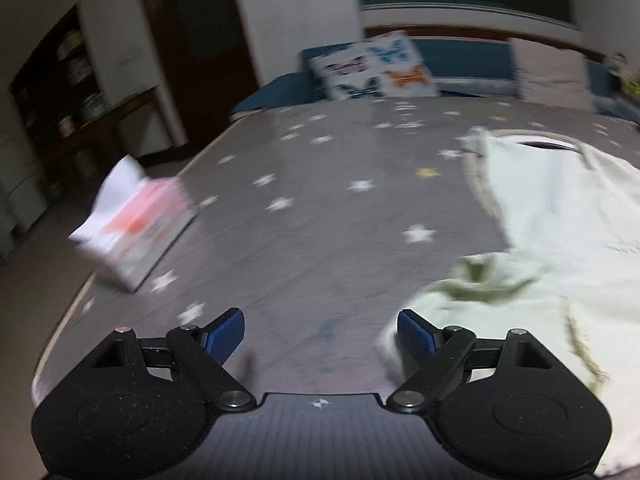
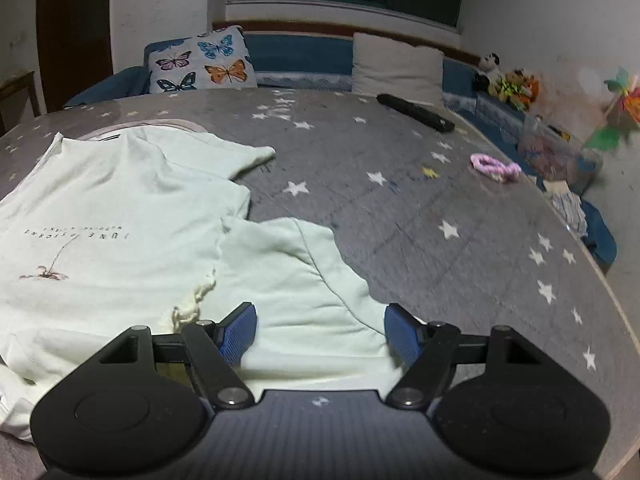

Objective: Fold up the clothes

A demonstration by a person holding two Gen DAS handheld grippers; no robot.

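A pale mint T-shirt point(image 2: 120, 208) with small dark lettering lies spread on the grey star-patterned table point(image 2: 400, 208), its hem bunched near me. It also shows at the right of the left wrist view point(image 1: 560, 240). My right gripper point(image 2: 320, 334) is open, its blue pads above the shirt's lower edge, holding nothing. My left gripper point(image 1: 320, 336) is open over bare table, its right pad point(image 1: 416, 334) close to the shirt's crumpled corner.
A pink and white tissue pack point(image 1: 136, 220) sits at the table's left edge. A black remote point(image 2: 416, 113) and a pink hair tie point(image 2: 496, 168) lie at the far right. Butterfly cushion point(image 2: 200, 60) and a plain cushion point(image 2: 396, 66) rest on the sofa behind.
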